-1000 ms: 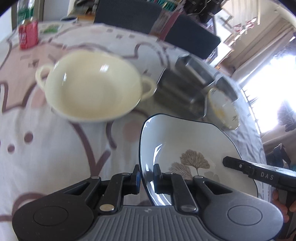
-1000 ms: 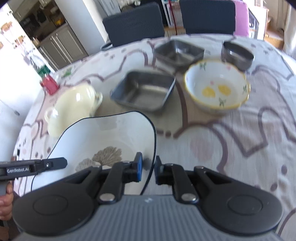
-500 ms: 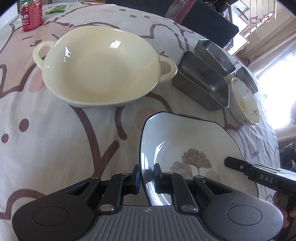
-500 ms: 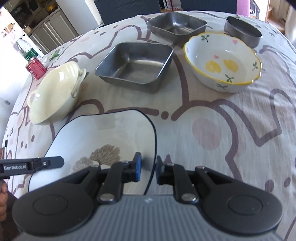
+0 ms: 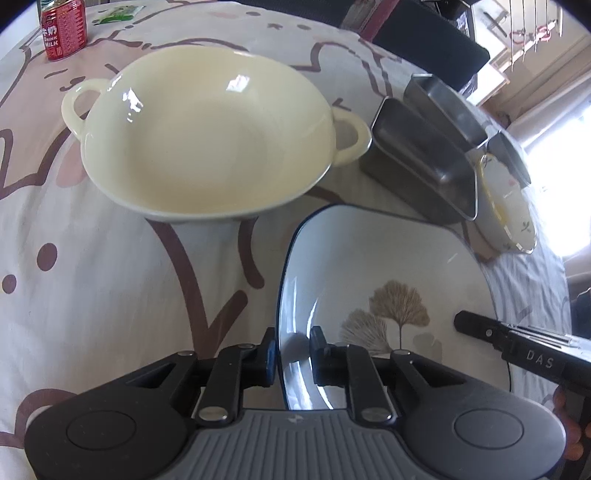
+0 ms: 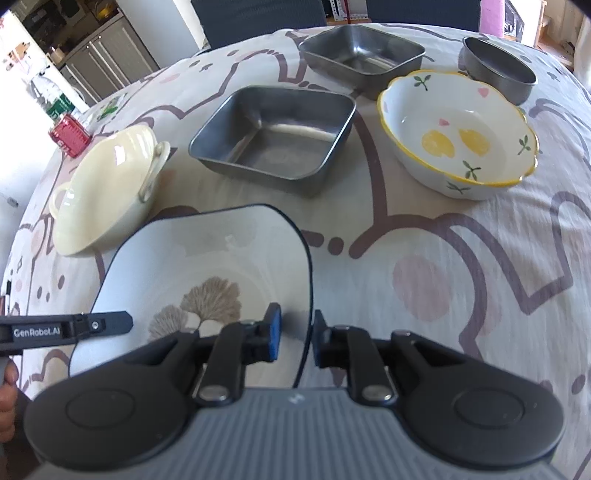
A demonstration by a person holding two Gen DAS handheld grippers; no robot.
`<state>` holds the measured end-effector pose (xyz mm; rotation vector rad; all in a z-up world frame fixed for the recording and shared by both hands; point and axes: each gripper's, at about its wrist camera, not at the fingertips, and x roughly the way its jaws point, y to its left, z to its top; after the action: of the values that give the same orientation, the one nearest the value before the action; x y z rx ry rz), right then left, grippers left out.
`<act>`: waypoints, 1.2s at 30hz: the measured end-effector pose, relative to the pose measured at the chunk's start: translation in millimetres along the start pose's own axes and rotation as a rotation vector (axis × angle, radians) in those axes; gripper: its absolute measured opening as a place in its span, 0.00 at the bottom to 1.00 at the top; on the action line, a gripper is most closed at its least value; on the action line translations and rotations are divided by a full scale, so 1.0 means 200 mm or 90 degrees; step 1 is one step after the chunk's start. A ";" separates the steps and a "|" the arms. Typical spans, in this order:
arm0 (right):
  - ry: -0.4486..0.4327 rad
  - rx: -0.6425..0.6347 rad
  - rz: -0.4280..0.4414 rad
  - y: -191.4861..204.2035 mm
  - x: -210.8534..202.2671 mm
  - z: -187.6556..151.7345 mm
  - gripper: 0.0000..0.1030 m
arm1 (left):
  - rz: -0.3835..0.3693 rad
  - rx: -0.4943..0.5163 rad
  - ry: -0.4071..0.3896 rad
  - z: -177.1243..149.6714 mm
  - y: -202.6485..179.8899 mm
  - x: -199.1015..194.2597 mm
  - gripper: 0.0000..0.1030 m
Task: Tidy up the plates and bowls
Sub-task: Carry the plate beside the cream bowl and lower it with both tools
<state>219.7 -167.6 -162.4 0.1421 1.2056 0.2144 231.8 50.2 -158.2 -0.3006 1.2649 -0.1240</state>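
White square plate [image 5: 388, 280] with dark rim and brown ginkgo-leaf print (leaves near the centre), held between the two grippers, nearest of all the dishes to both cameras. Left gripper [image 5: 291, 349] clamped on the plate's left edge, one finger under the rim, the other on the inner face. Right gripper [image 6: 295, 334] straddling the opposite edge, blue-padded finger [image 6: 274, 332] over the inner face, the other finger outside the rim; fingers close about the edge, though whether the pads actually press it cannot be told. Just beyond the plate, toward its left side, cream two-handled bowl [image 5: 207, 133] resting on the patterned tablecloth [image 5: 92, 266]. To the right of that, a square metal pan [image 6: 275, 138], with a second square metal pan [image 6: 362, 55] farther back. Beside them a scalloped yellow-rimmed bowl [image 6: 458, 133] with painted lemons and leaves, and behind it a round metal tin [image 6: 498, 75]. Far back on the left, a red can [image 5: 63, 29] marked "drink milk".
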 end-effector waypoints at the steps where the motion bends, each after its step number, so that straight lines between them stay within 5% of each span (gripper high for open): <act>1: 0.004 0.000 0.001 0.00 0.00 0.00 0.20 | 0.007 0.006 0.004 0.00 0.00 0.01 0.18; 36: 0.028 -0.047 -0.024 0.03 0.04 -0.04 0.20 | 0.023 0.091 -0.002 -0.01 -0.07 0.02 0.17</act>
<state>213.9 -160.7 -170.7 0.0495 1.2418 0.2295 231.7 35.2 -158.1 -0.1543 1.2502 -0.1817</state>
